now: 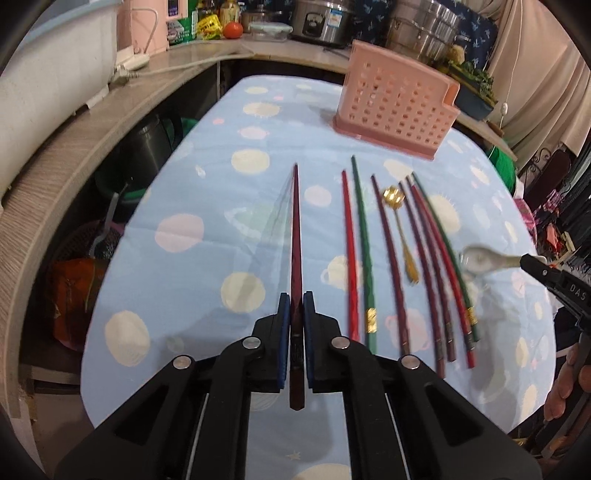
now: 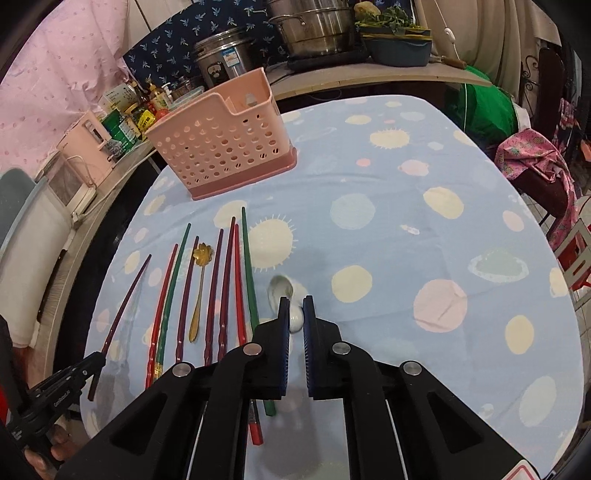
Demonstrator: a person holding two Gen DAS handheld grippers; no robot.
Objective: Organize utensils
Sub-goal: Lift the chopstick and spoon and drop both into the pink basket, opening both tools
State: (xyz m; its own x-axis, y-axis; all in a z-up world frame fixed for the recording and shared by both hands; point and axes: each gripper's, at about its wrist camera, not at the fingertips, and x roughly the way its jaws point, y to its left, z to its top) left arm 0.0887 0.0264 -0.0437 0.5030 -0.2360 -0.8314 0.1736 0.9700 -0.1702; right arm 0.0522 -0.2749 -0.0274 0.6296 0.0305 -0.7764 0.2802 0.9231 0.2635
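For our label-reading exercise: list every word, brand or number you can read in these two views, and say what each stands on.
"DAS": on the right gripper, cut off at the frame edge.
Left gripper: small white lettering, too blurred to read.
Rice cooker sticker: too small to read.
Green carton and yellow packet: print illegible.

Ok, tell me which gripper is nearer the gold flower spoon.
Right. The right gripper, shut on the white ceramic spoon, sits a few chopsticks to the right of the gold flower spoon. The left gripper, holding a dark red chopstick, is farther off on its left.
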